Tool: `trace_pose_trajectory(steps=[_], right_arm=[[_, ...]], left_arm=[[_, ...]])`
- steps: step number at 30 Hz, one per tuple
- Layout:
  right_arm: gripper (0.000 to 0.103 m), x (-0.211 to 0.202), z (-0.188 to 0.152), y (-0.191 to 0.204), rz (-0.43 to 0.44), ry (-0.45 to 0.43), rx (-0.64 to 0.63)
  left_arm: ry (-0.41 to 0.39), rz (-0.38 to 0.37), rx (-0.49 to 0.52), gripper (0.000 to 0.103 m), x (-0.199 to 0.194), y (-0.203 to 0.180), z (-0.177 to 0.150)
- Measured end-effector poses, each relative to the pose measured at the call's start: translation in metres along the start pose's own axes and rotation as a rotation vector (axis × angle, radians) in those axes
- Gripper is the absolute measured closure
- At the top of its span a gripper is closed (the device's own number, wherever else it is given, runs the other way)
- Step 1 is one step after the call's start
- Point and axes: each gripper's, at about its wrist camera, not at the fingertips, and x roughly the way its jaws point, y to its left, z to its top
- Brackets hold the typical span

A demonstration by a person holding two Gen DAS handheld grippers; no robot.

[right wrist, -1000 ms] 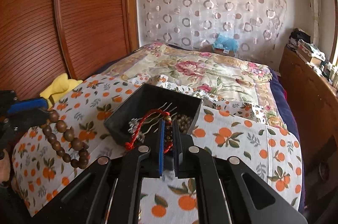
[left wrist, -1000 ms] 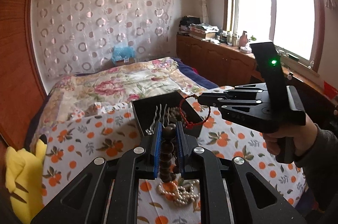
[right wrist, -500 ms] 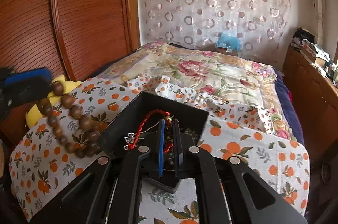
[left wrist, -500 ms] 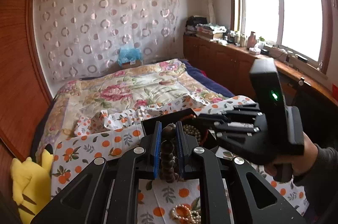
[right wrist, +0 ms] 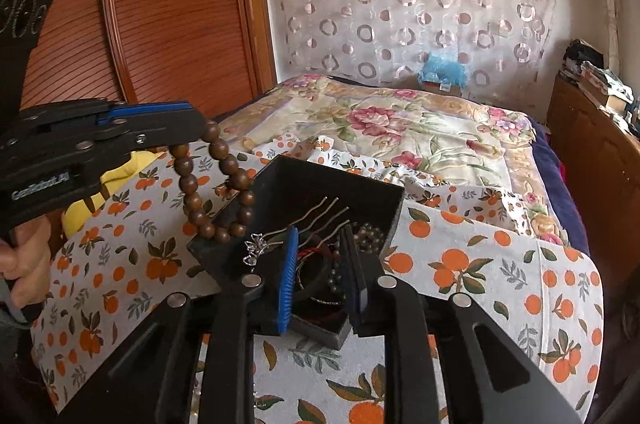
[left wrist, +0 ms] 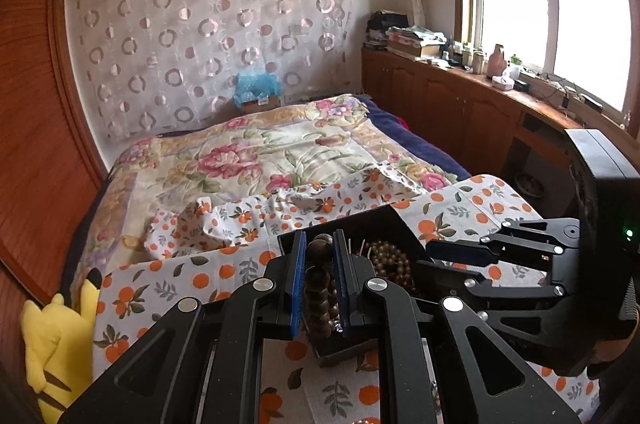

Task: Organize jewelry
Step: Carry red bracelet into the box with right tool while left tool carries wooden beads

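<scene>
Two tools worked over the black jewelry box, which sat on the orange-print cloth spread across the bed. My left tool was pinching a wooden bead bracelet, the dark beads stacked between its blue pads. From the right wrist view the left tool came in from the left edge, and the wooden bead bracelet hung from its tip as a loop, its lowest beads at the near left rim of the box; I could not tell whether they touched that rim.

My right tool pointed down into the box, and its jaws had just been opening: the pads stood spread, with a gap between them. A red cord bracelet lay inside the box in that gap, loose from the pads. Beside it in the box I saw wavy metal hairpins with a silver ornament at the near rim, and a strand of small brownish beads toward the right wall.

From the left wrist view the right tool reached in from the right, its tips over the box, with that bead strand showing just beyond my left pads. A yellow plush toy lay at the left edge of the bed.
</scene>
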Motion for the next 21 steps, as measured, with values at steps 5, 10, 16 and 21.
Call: trace_pose_trajectory(steps=[5, 10, 16, 21], right_arm=[[0.08, -0.008, -0.006, -0.004, -0.007, -0.011, -0.003], [0.079, -0.017, -0.009, -0.006, -0.01, -0.023, -0.007], [0.079, -0.026, -0.015, -0.009, -0.005, -0.036, 0.001], [0.079, -0.027, -0.017, -0.009, 0.0, -0.037, -0.001]], left_arm=[[0.004, 0.01, 0.017, 0.091, 0.013, -0.005, 0.008], [0.005, 0.023, 0.025, 0.091, 0.021, -0.009, 0.016], [0.019, 0.061, 0.03, 0.091, 0.034, -0.008, 0.019], [0.056, 0.075, 0.002, 0.091, 0.051, 0.002, 0.013]])
